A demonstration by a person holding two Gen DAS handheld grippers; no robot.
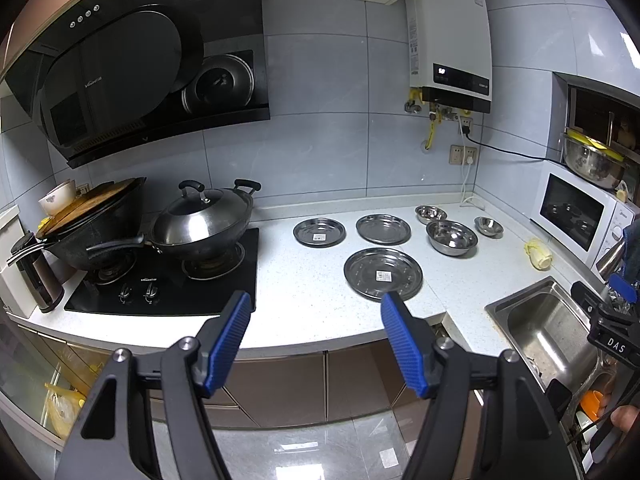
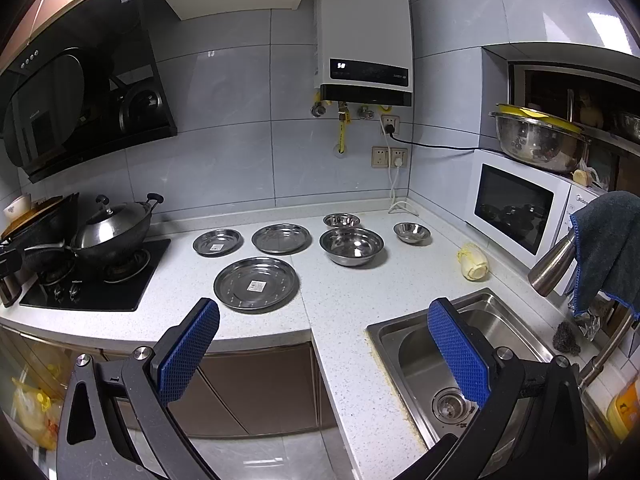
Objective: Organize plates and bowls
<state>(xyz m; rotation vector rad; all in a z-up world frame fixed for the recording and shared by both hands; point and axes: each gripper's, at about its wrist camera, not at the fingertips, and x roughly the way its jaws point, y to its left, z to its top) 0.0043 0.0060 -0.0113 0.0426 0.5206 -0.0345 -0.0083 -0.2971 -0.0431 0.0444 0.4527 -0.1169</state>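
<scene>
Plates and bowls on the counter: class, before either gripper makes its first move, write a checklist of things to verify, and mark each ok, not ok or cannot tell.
1. Left gripper open and holding nothing: ok.
2. Right gripper open and holding nothing: ok.
3. Large plate lies flat, apart from the two smaller plates: ok.
4. Large bowl and two small bowls upright, not nested: ok.
5. Dishes already stacked or sorted: not ok.
6. Bowls dry inside: cannot tell.
</scene>
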